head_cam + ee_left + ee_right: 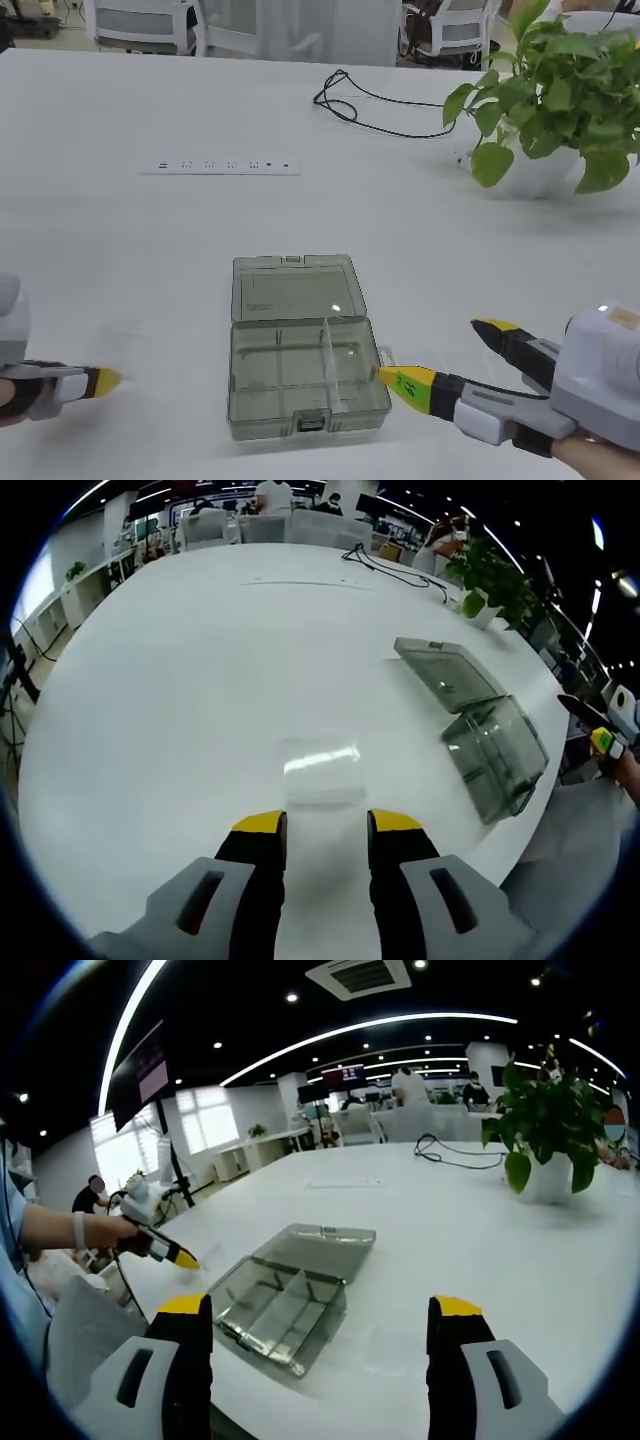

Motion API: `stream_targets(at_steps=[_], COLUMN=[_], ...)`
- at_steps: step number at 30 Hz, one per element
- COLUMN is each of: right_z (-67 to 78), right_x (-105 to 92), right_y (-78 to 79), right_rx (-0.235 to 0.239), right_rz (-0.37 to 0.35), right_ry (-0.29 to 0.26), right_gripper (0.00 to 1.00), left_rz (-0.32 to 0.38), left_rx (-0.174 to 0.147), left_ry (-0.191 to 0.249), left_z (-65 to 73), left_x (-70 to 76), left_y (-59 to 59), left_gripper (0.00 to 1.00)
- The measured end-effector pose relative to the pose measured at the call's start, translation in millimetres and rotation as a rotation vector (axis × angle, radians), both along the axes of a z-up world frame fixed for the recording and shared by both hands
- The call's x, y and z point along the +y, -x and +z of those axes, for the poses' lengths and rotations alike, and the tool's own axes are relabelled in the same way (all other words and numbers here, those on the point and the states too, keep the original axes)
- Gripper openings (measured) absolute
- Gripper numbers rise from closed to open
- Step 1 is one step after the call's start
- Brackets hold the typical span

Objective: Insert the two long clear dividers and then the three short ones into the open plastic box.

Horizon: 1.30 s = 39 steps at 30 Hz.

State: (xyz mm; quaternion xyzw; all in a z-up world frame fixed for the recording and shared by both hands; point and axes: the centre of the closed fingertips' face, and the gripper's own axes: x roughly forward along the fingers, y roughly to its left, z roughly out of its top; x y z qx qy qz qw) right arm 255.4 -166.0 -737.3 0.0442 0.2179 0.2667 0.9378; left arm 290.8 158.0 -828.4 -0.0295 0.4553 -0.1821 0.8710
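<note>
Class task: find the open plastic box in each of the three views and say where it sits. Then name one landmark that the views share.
Head view: the box lies bottom centre, its lid open towards the top of the picture.
Left gripper view: the box is at the right, just below mid-height.
Right gripper view: the box is lower left of centre.
Shared landmark: the potted plant, upper right in all three.

Before me on the table (120, 260) the box (262, 415), lid (295, 290) flat behind it, one divider (328, 362) standing inside, loose divider (320, 770) lying to its left, power strip (222, 166) beyond, plant (560, 90) far right.
</note>
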Motion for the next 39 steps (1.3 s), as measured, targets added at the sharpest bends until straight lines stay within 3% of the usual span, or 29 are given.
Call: stream_targets(at_steps=[10,15,22,39], right_z=[2.0,1.3,2.2,13.4], right_x=[1.8,1.3,1.9,18.6], right_y=[-1.6,-1.3,-2.4,-9.0], right_rx=[0.001,0.004,0.005,0.004], right_rz=[0.001,0.0,-0.004,0.011], right_ry=[-0.009,-0.012,-0.019,-0.066], right_gripper=[0.89,0.88,0.87,0.84], left_rz=[-0.034,-0.052,-0.101,-0.203], left_rx=[-0.039,-0.077,-0.143,-0.185], left_ry=[0.017,0.034,0.072,0.181], left_z=[14.6,30.0,53.9,75.0], left_x=[-17.5,-27.6,-57.7,-129.9], left_y=[-8.1,-14.4,-21.1,-1.8], left_gripper=[0.3,0.3,0.3,0.3])
